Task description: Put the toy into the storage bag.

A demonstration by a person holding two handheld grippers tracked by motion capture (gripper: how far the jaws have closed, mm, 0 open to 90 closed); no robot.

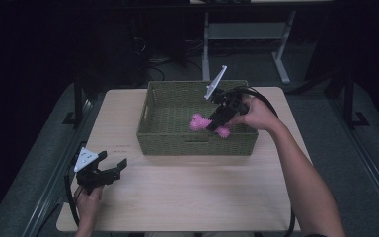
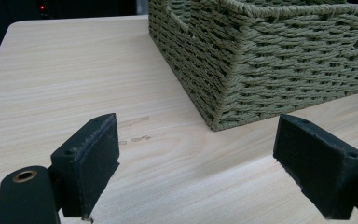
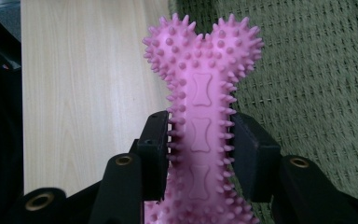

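1. Holding a pink spiky bone toy (image 3: 200, 135) by its narrow middle, right gripper (image 1: 216, 120) pinches it over the green woven basket (image 1: 168, 140), toy hanging above the basket floor near the front wall.
2. Toy looks like light rubber, bendy, with nubs all over that should give grip; the shaft between the two knobby ends seems the best hold, since the ends are wider and lumpy.
3. Left gripper (image 2: 198, 163) is spread, holding nothing, low over the tabletop (image 1: 187, 192) near the left front corner, well apart from the basket.
4. Tabletop is pale wood grain, flat, bare apart from the basket.
5. Room is dark; desk legs and cables on the floor behind.
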